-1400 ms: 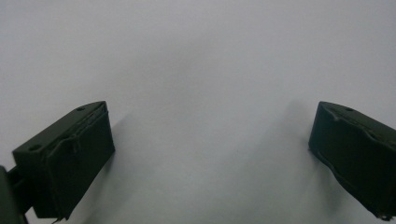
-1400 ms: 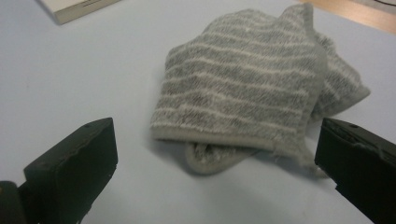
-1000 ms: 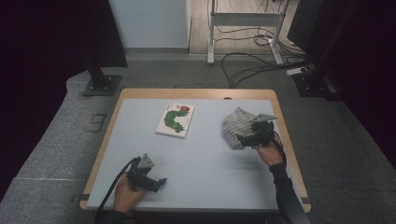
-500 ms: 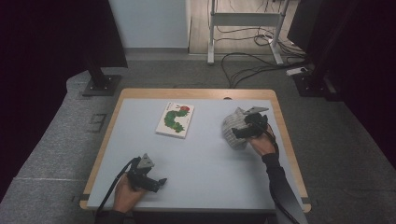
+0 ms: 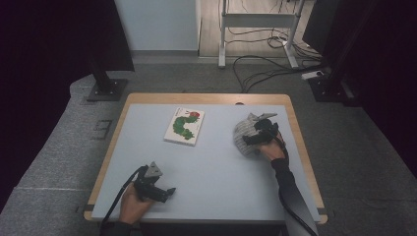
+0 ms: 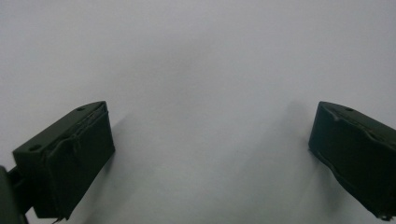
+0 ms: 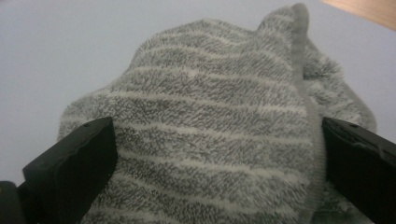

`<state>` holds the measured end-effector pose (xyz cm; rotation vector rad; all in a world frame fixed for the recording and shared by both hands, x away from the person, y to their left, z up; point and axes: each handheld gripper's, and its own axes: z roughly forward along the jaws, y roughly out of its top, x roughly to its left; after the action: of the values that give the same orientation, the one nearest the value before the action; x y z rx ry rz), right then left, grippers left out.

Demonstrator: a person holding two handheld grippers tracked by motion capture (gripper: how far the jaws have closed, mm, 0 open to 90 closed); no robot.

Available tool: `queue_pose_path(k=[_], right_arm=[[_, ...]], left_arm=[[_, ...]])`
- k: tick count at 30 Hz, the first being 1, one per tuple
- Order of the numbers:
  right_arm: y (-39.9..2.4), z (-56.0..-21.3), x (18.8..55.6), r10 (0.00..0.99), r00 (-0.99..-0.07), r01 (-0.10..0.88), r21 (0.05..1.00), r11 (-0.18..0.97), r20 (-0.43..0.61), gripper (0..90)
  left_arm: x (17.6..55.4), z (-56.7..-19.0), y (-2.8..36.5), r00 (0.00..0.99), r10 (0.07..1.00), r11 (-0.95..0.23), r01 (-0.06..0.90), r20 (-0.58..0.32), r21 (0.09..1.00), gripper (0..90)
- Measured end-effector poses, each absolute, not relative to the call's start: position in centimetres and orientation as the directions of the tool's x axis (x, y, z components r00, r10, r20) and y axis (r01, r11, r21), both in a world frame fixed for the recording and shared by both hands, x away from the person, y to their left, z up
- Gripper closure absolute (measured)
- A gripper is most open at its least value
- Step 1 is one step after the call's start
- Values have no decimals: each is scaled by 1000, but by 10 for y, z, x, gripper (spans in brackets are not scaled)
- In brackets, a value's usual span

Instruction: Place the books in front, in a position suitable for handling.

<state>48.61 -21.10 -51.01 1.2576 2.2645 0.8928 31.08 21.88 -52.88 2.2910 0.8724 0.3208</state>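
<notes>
Spread wide on the right gripper (image 7: 217, 128), with the grey striped towel (image 7: 210, 84) bunched squarely between the two jaws and bulging up past their tips. Not yet pinched, by the look of it: touching or nearly touching cloth at the right-hand jaw, hard to tell at the left-hand one. Beyond the tips, a raised fold with a hemmed edge. Past that, bare table (image 7: 56, 37) and a strip of its wooden rim far off to the upper right.

Spread just as wide on the left gripper (image 6: 210, 116), with nothing between those jaws but pale tabletop. Held low, close over the surface, well apart from the towel. Parked, seemingly, waiting for a turn.

Farther out, in the high view: a picture book (image 5: 185, 126) with a green caterpillar, lying flat ahead of the left jaws and off to the side of the right ones, touched by neither.

Judged as early going. Got to the towel and lined up around the heap, so that much done. Left to do: closing on the cloth, lifting or dragging it, and whatever spreading or folding was meant, likely with the left gripper brought across to take a second corner. A crumpled lump for now, nowhere near flat or folded.
</notes>
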Motion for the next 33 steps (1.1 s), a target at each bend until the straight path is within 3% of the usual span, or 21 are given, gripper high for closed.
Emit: queue_pose_path(k=[9,10,11,12,13,14,15,19,33], right_arm=[[-211,-524,490,859,-512,620,695,365,6,29],[-211,-523,488,856,-516,621,695,363,14,123],[-211,-523,488,856,-516,621,695,363,14,123],[-212,-521,485,856,-516,629,694,351,35,228],[-212,-521,485,856,-516,629,694,351,35,228],[-213,-520,482,856,-514,636,694,338,54,362],[-213,-520,482,856,-514,636,694,338,54,362],[-212,-516,479,844,-529,647,686,333,89,600],[-212,-499,469,834,-551,616,695,371,43,647]], left_arm=[[311,-529,219,747,665,-562,504,-4,656,0],[311,-529,219,747,665,-562,504,-4,657,0],[311,-529,219,747,665,-562,504,-4,657,0],[311,-529,219,747,664,-562,503,-5,657,0],[311,-529,219,747,665,-562,504,-4,656,0],[311,-529,219,747,665,-562,504,-4,656,0],[311,-529,219,747,664,-562,503,-4,656,0],[311,-529,219,747,664,-562,503,-4,657,0],[311,-529,219,748,664,-562,503,-4,657,0]])
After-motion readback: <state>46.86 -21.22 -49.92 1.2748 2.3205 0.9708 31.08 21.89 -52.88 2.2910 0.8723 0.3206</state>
